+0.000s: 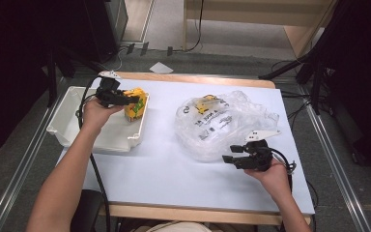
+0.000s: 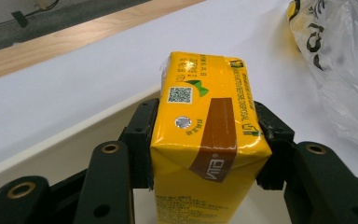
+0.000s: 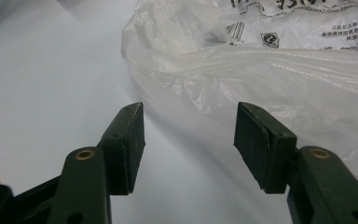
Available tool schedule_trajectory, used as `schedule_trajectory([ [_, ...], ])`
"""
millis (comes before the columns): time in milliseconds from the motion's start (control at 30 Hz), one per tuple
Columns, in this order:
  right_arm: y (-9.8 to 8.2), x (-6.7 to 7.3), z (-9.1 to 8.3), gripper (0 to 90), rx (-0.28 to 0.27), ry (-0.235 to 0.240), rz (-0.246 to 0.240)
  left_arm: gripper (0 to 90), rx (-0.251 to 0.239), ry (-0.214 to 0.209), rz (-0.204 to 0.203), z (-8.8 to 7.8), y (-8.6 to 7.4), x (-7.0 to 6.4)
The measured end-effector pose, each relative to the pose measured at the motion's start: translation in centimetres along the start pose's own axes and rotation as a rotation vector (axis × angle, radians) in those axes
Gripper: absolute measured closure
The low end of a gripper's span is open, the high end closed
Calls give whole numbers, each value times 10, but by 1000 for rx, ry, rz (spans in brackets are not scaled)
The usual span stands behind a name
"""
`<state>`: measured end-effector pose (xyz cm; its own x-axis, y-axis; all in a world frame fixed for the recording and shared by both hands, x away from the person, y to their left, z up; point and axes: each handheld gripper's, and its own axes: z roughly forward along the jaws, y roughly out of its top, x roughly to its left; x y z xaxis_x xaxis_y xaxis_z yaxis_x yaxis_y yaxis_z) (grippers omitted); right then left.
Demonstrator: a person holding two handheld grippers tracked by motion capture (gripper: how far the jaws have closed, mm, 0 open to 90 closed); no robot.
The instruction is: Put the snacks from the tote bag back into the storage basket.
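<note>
A yellow drink carton with a brown band and a QR code stands upright between the jaws of my left gripper, whose pads press on both its sides. In the high view that left gripper holds the carton over the right end of a white plastic bin. My right gripper is open, nothing between its pads, just in front of a crumpled clear plastic bag. From above, the right gripper sits at the near edge of the bag, which holds something yellow.
The white table sheet lies on a wooden tabletop. The bin stands at the table's left edge. Black stands and cables ring the table on the floor.
</note>
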<state>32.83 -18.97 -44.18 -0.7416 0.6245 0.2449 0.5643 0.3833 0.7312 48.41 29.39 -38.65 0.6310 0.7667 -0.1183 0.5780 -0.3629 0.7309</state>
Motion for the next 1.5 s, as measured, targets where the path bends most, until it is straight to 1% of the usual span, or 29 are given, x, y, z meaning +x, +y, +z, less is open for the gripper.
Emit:
schedule_trajectory([
  [100, 0, 0, 0, 440, 1, -1, 1, 517, -30, -8, -6, 1, -4, 0],
  [167, 0, 0, 1, 440, 1, 2, -1, 515, -32, -14, -3, 1, -5, 0],
  [433, 0, 1, 2, 440, 8, 0, -7, 513, -8, 7, 13, -1, -8, -5],
  [467, 0, 1, 3, 439, 9, 2, -7, 512, 0, 7, 12, -1, -8, -6],
  [500, 0, 1, 3, 439, 10, 3, -7, 510, 16, 8, 17, -1, -7, -7],
  [533, 0, 1, 3, 440, 8, 3, -9, 510, 21, 18, 23, -1, -7, -8],
  [600, 0, 2, 3, 439, 11, 3, -8, 508, 38, 17, 31, -1, -7, -10],
  [733, 0, 2, 3, 440, 9, 2, -10, 503, 37, 11, 15, -3, -11, -10],
  [767, 0, 2, 2, 439, 8, 3, -7, 502, 34, 4, 5, -3, -12, -9],
  [900, 0, 1, 3, 440, 12, 3, -8, 500, 28, 11, 0, -4, -15, -11],
  [933, 0, 2, 3, 439, 12, 2, -9, 494, 26, 8, -9, -4, -16, -11],
  [1033, 0, 1, 3, 439, 10, 3, -11, 473, 12, -12, -31, -5, -20, -9],
  [1100, 0, 1, 3, 439, 11, 2, -10, 462, 19, -24, -45, -5, -20, -10],
  [1133, 0, 1, 2, 439, 11, 2, -10, 443, 27, -33, -46, -6, -19, -10],
  [1167, 0, 1, 2, 439, 12, 2, -15, 431, 20, -34, -42, -8, -18, -12],
  [1200, 0, 2, 2, 439, 17, 0, -15, 418, 16, -35, -38, -9, -17, -12],
  [1300, 0, 2, 3, 439, 22, 1, -20, 405, 24, -19, -42, -15, -14, -16],
  [1367, 0, 2, 3, 439, 19, 3, -27, 401, 26, 1, -32, -18, -13, -19],
  [1500, 1, 2, 3, 439, 20, 4, -28, 395, 21, -1, -48, -25, -11, -21],
])
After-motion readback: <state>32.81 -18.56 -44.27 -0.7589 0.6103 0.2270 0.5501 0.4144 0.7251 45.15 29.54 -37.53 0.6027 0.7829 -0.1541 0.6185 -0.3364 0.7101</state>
